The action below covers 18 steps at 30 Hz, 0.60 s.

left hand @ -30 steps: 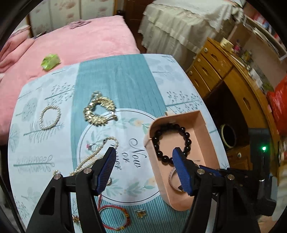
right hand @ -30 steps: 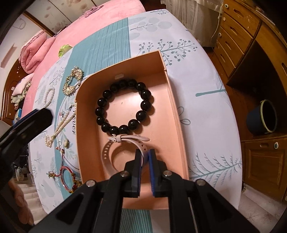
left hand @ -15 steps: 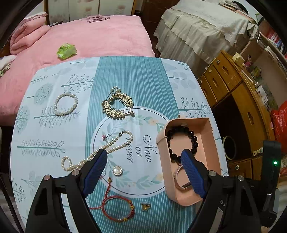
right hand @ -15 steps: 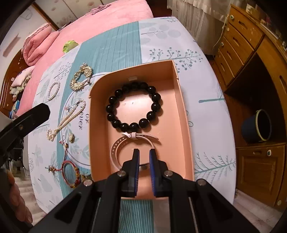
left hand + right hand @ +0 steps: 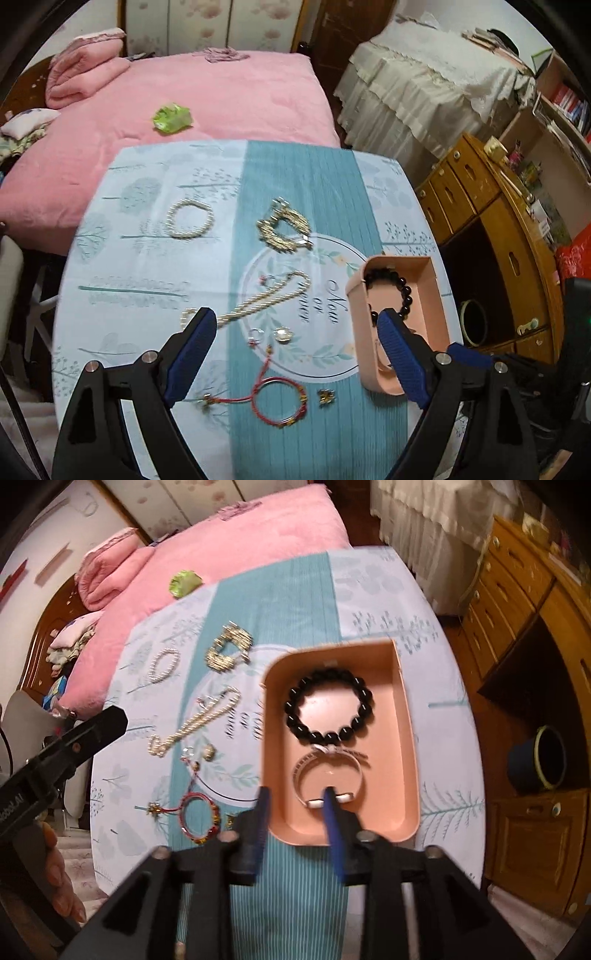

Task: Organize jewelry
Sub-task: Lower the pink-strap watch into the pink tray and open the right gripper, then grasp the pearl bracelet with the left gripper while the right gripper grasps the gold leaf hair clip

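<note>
**Right fingers let go of the band**

A second ago the right gripper [image 5: 295,801] pinched the pale band [image 5: 328,775] in the pink box [image 5: 408,738]; now its fingers stand apart, holding nothing, one over the box's near-left wall, the other above the band. The band lies in the box's near half, touching the black bead bracelet [image 5: 328,709] beyond it. Both cameras have drawn back, showing more tabletop [image 5: 147,266].

The left gripper [image 5: 295,325] hovers wide open and empty, tips straddling the pearl necklace [image 5: 266,299] and the box. The pearl bracelet [image 5: 190,223], gold piece [image 5: 284,229] and red cord bracelet [image 5: 279,404] lie loose on the tabletop.
</note>
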Available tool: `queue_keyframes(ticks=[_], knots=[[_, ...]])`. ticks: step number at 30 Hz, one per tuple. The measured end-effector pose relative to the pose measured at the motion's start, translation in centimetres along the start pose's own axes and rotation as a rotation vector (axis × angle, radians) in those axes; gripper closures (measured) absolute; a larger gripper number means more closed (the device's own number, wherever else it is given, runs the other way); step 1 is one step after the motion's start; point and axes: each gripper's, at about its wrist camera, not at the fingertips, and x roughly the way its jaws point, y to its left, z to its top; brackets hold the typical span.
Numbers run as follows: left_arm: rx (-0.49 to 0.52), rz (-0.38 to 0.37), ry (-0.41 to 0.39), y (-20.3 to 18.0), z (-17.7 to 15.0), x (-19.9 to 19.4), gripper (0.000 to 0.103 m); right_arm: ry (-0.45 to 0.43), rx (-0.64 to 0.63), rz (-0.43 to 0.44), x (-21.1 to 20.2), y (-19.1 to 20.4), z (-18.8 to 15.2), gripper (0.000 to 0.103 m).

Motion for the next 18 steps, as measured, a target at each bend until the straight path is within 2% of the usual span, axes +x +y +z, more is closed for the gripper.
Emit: queue_keyframes(ticks=[4, 9, 18], knots=[[-0.014, 0.035, -0.044, 1.8, 0.1, -2.5, 0.015, -0.033, -0.020, 0.028, -1.6, 1.4, 0.8, 0.068], [-0.030, 0.086, -0.060, 4.7, 0.9, -4.5, 0.015, -0.043, -0.042, 0.071, -2.2, 3.3, 1.9, 0.068], [-0.053, 0.133, -0.074, 9.8, 3.6, -4.5, 0.016, -0.063, -0.076, 0.071, -1.2, 6.7, 5.7, 0.068]])
